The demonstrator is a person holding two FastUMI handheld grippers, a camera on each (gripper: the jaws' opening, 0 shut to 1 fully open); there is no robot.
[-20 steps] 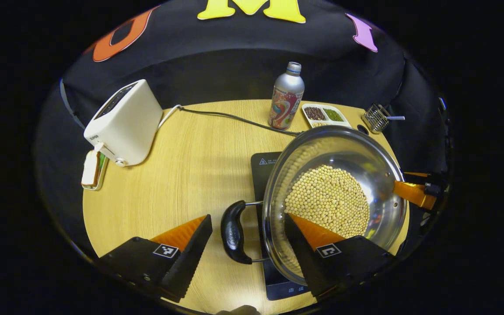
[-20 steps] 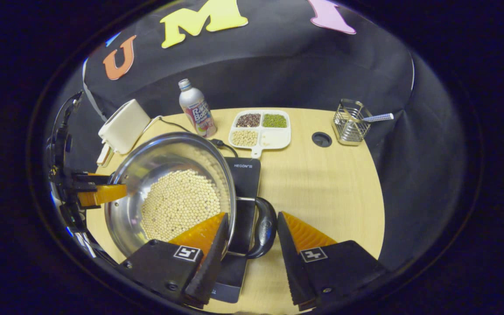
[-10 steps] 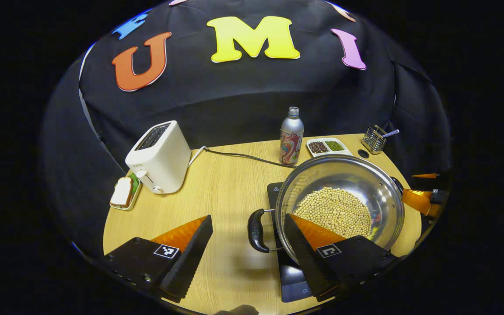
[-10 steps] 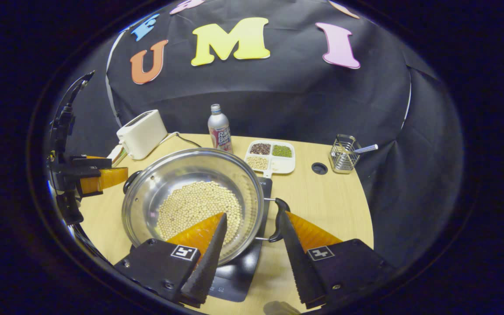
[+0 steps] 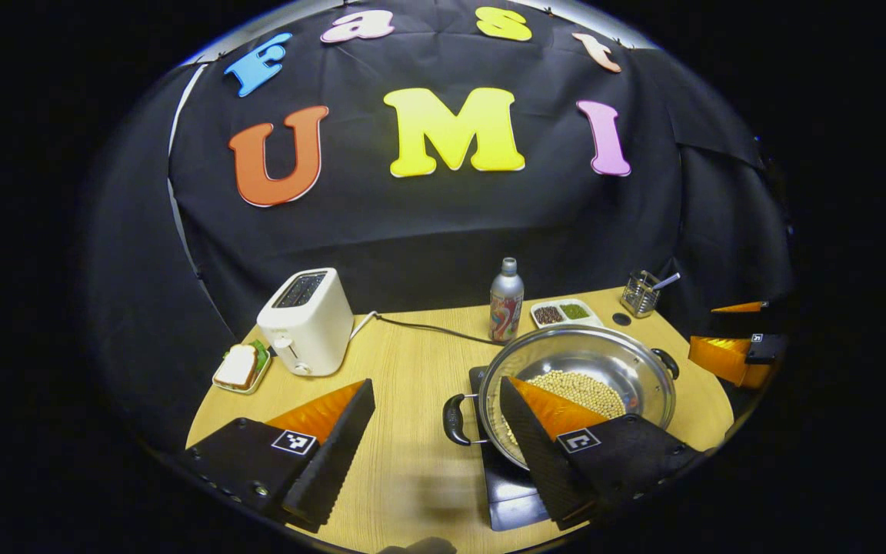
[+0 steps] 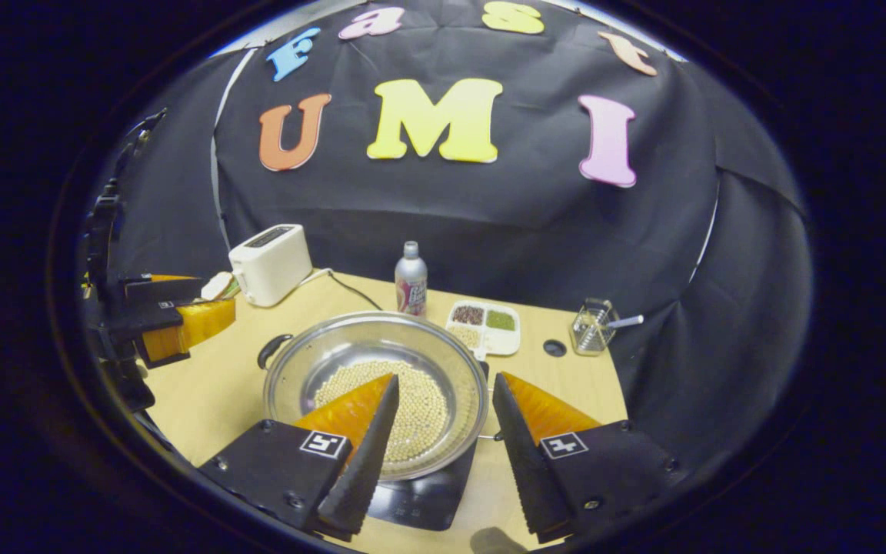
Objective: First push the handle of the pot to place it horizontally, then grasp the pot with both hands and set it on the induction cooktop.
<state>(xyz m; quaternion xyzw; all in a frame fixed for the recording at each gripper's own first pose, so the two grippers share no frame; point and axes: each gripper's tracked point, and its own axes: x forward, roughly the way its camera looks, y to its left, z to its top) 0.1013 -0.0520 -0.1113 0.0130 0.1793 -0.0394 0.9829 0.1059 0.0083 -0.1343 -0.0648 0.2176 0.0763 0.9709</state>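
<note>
A steel pot holding pale beans sits on the black induction cooktop on the wooden table. Its black side handles lie level, left and right. My left gripper is open, above and back from the pot's left handle, touching nothing. In the right gripper view the pot rests on the cooktop. My right gripper hangs open over the pot's right rim, holding nothing. Each gripper appears in the other's view: the right gripper and the left gripper.
A white toaster with its cable stands at the back left, with a sandwich dish beside it. Behind the pot are a bottle, a divided dish of beans and a wire holder.
Both grippers have drawn back and up from the pot's handles, staying open. The pot stays on the cooktop and looks smaller in both views.
</note>
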